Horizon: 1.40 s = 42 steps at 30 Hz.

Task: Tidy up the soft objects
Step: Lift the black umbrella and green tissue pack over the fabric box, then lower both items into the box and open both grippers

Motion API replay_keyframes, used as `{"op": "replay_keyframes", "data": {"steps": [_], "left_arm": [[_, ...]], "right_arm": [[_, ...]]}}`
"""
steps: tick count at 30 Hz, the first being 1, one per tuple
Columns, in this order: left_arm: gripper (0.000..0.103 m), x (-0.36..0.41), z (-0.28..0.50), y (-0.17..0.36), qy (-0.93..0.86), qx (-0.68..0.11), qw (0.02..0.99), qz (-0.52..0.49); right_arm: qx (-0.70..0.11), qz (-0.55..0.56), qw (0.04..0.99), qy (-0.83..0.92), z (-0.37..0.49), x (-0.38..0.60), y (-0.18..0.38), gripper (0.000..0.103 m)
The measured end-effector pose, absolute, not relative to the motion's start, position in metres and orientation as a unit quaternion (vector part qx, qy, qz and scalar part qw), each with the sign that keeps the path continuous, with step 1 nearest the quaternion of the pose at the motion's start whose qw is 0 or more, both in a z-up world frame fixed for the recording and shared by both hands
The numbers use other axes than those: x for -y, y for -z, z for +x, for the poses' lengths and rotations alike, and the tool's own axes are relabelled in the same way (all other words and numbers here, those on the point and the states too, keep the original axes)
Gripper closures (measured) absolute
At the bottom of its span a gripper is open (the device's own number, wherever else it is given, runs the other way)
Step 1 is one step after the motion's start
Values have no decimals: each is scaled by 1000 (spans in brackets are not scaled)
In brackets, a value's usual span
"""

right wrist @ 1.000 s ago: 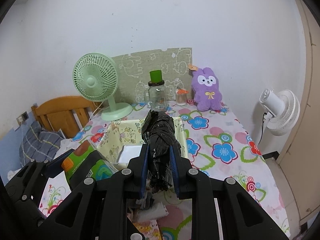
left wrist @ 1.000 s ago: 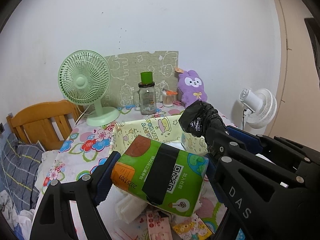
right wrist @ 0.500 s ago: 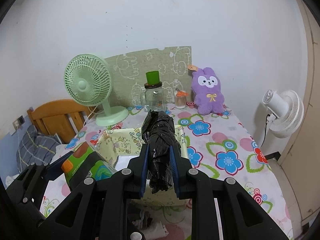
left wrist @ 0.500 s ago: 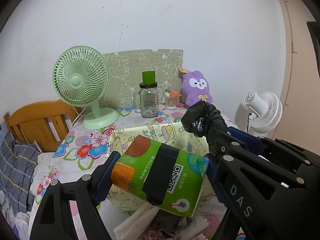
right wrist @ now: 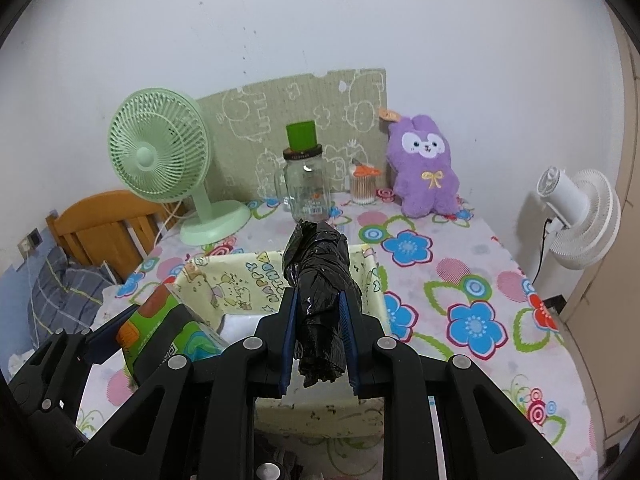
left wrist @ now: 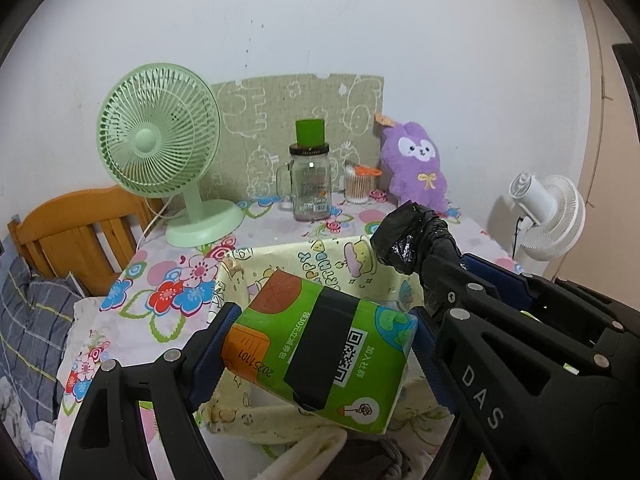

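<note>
Now both hands have carried their loads forward until they hang over the yellow fabric basket [right wrist: 224, 280], which has grown larger in both views. The left gripper [left wrist: 320, 344] has its fingers spread wide, clamping the green tissue pack [left wrist: 320, 344]; the right gripper [right wrist: 318, 316], nearly closed, pinches the black plastic bag roll [right wrist: 318, 272]. From the left wrist the bag sits at 2 o'clock of the pack. Both look ready for dropping in.

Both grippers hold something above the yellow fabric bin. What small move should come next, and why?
Probably lower both a little into the fabric bin, then release. The left gripper clamps the green tissue pack and the right gripper the black bag roll; both hang over its opening, not yet inside.
</note>
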<state>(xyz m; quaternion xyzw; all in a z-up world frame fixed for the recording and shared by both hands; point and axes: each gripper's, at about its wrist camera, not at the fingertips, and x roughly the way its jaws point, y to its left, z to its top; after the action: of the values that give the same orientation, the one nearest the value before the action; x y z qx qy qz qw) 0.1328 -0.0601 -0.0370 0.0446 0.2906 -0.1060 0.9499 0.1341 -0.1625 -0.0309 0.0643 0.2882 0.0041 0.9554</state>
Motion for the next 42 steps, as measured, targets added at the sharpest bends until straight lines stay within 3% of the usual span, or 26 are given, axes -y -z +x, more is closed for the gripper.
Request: {"op": "replay_keyframes", "data": {"steps": [10,22,24,26,30,32,42], "left_arm": [[16,59,156,54,94,-324,941,41],[2,55,170,67,78,-339,937,36],[2,55,171,67,80,-338,937,39],[2,54,173,67,79,-337,937,38],[0,51,179,67,97,-346,932,42],[0,52,178,67,100,-345,932,43],[0,50,161,50,111,-331,936,39]], "right_arm": [[-318,69,945,-12,161,164,50,79],[-336,62,940,-13,171,160,60,76],[-338,60,939,-11,171,160,61,68],[-333,53,941,3,170,160,60,49],[-332,62,941,-6,170,164,60,42],[-333,65,941,-18,170,162,59,29],[-312,63,948,-27,154,159,43,12]]}}
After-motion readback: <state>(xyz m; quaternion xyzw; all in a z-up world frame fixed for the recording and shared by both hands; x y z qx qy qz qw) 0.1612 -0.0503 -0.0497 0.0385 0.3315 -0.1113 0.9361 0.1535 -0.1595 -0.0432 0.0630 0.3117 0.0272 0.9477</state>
